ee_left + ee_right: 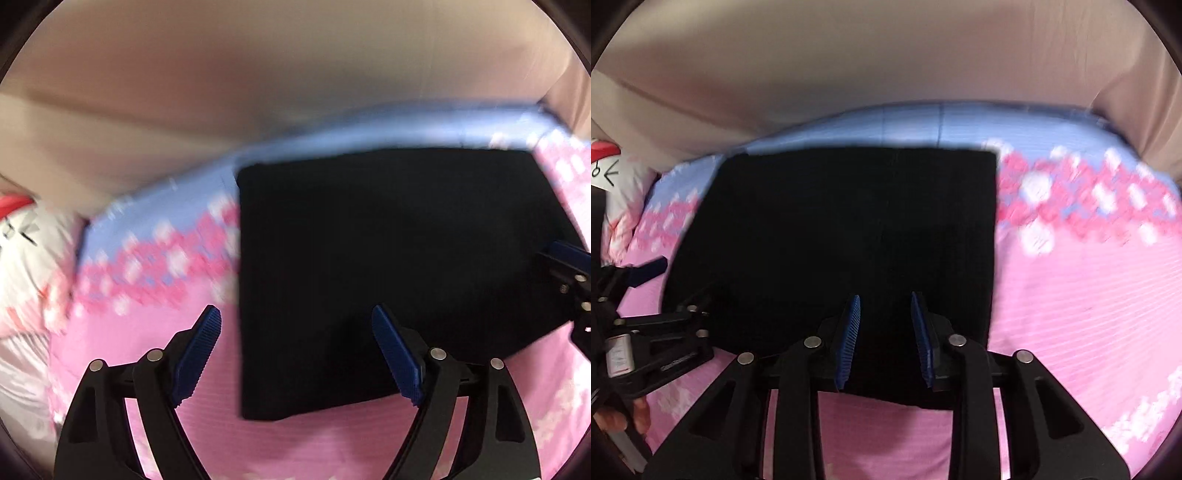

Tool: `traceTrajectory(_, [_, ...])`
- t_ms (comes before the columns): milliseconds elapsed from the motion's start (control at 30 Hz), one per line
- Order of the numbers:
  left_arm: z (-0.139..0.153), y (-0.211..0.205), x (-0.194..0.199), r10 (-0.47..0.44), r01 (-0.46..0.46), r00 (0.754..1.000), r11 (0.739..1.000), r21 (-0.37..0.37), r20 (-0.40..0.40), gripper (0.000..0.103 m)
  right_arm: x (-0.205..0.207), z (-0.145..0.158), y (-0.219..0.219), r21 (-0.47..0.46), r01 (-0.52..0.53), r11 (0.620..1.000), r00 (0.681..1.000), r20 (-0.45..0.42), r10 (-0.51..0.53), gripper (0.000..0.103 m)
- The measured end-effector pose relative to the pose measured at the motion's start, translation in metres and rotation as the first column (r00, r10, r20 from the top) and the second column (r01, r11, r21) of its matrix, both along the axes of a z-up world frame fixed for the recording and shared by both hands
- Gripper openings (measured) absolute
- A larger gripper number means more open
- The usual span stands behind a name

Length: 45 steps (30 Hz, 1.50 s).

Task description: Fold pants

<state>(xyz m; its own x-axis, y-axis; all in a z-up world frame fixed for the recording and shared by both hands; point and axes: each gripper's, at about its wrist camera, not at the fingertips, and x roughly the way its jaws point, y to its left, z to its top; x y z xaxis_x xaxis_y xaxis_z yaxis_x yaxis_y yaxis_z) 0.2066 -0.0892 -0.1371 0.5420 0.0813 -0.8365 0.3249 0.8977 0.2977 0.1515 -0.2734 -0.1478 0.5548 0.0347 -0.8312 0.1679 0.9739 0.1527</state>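
The black pants (pixel 388 273) lie folded into a flat rectangle on the pink and blue bedsheet (pixel 155 280). They also fill the middle of the right wrist view (pixel 842 229). My left gripper (pixel 295 317) is open and empty, above the pants' near left corner. It also shows at the left edge of the right wrist view (pixel 676 295). My right gripper (pixel 884 299) is open with a narrow gap and holds nothing, above the pants' near edge. Its fingers (pixel 565 258) show at the right edge of the left wrist view.
The sheet (pixel 1089 280) has pink flowers and a blue far band. A beige padded wall (pixel 886 66) runs behind the bed. A white and red pillow (pixel 22 236) lies at the far left.
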Motion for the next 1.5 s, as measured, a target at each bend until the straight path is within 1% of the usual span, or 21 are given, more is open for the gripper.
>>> traceTrajectory(33, [-0.015, 0.002, 0.004, 0.005, -0.005, 1.000, 1.000, -0.004, -0.029, 0.085, 0.000, 0.004, 0.001, 0.004, -0.002, 1.000, 1.000, -0.015, 0.002, 0.028])
traceTrajectory(67, [-0.017, 0.006, 0.003, 0.012, -0.012, 1.000, 1.000, -0.018, 0.000, 0.089, -0.004, 0.015, 0.000, 0.031, 0.006, 0.999, 1.000, -0.008, -0.006, 0.028])
traceTrajectory(100, [-0.015, 0.007, 0.001, 0.014, -0.014, 1.000, 1.000, -0.018, 0.005, 0.090, -0.012, 0.027, 0.000, 0.063, 0.019, 0.998, 1.000, 0.015, -0.020, 0.029])
traceTrajectory(133, [-0.008, 0.009, 0.000, 0.020, -0.020, 1.000, 1.000, -0.004, -0.015, 0.089, -0.025, 0.043, -0.001, 0.093, 0.039, 0.995, 0.998, 0.048, -0.043, 0.029])
traceTrajectory(167, [-0.003, 0.010, -0.001, 0.033, -0.032, 0.999, 0.999, 0.012, -0.020, 0.088, -0.036, 0.056, -0.001, 0.102, 0.055, 0.993, 0.995, 0.071, -0.063, 0.032])
traceTrajectory(200, [0.009, 0.013, -0.007, 0.043, -0.043, 0.999, 0.999, 0.023, -0.009, 0.088, -0.048, 0.068, 0.000, 0.107, 0.069, 0.992, 0.992, 0.094, -0.079, 0.040])
traceTrajectory(233, [0.022, 0.016, -0.014, 0.041, -0.041, 0.999, 0.999, 0.018, 0.009, 0.088, -0.061, 0.080, 0.001, 0.109, 0.082, 0.991, 0.989, 0.118, -0.094, 0.059])
traceTrajectory(267, [0.041, 0.021, -0.025, 0.050, -0.050, 0.998, 0.999, 0.011, 0.035, 0.088, -0.079, 0.093, 0.003, 0.106, 0.097, 0.990, 0.983, 0.144, -0.112, 0.067])
traceTrajectory(300, [0.050, 0.025, -0.031, 0.060, -0.061, 0.997, 0.998, 0.008, 0.044, 0.088, -0.092, 0.104, 0.006, 0.103, 0.100, 0.990, 0.979, 0.169, -0.117, 0.072])
traceTrajectory(333, [0.067, 0.030, -0.044, 0.063, -0.063, 0.997, 0.998, -0.004, 0.050, 0.088, -0.105, 0.114, 0.010, 0.092, 0.095, 0.991, 0.976, 0.188, -0.111, 0.074])
traceTrajectory(400, [0.086, 0.036, -0.062, 0.072, -0.071, 0.995, 0.997, -0.009, 0.073, 0.089, -0.122, 0.126, 0.016, 0.069, 0.087, 0.994, 0.975, 0.196, -0.099, 0.078])
traceTrajectory(467, [0.107, 0.042, -0.084, 0.085, -0.085, 0.990, 0.996, -0.007, 0.110, 0.092, -0.138, 0.135, 0.020, 0.053, 0.082, 0.995, 0.974, 0.209, -0.092, 0.083])
traceTrajectory(567, [0.129, 0.047, -0.109, 0.093, -0.093, 0.984, 0.996, -0.007, 0.149, 0.092, -0.153, 0.143, 0.023, 0.057, 0.073, 0.996, 0.973, 0.217, -0.083, 0.084])
traceTrajectory(733, [0.144, 0.055, -0.133, 0.114, -0.114, 0.978, 0.993, -0.011, 0.174, 0.092, -0.164, 0.145, 0.024, 0.067, 0.061, 0.996, 0.972, 0.223, -0.075, 0.084])
traceTrajectory(800, [0.146, 0.056, -0.137, 0.122, -0.122, 0.978, 0.993, -0.010, 0.168, 0.092, -0.166, 0.145, 0.025, 0.069, 0.062, 0.996, 0.971, 0.225, -0.076, 0.084])
traceTrajectory(933, [0.151, 0.056, -0.149, 0.119, -0.120, 0.974, 0.993, -0.007, 0.192, 0.092, -0.170, 0.146, 0.029, 0.070, 0.051, 0.996, 0.970, 0.234, -0.066, 0.084])
traceTrajectory(1067, [0.155, 0.056, -0.157, 0.119, -0.118, 0.975, 0.993, -0.017, 0.190, 0.092, -0.172, 0.145, 0.034, 0.074, 0.039, 0.997, 0.970, 0.236, -0.056, 0.084])
traceTrajectory(1367, [0.155, 0.058, -0.160, 0.127, -0.127, 0.973, 0.992, -0.012, 0.191, 0.092, -0.176, 0.145, 0.040, 0.074, 0.035, 0.997, 0.969, 0.240, -0.052, 0.084])
traceTrajectory(1500, [0.155, 0.058, -0.162, 0.130, -0.133, 0.968, 0.991, -0.002, 0.215, 0.092, -0.176, 0.144, 0.040, 0.074, 0.035, 0.997, 0.970, 0.236, -0.052, 0.084])
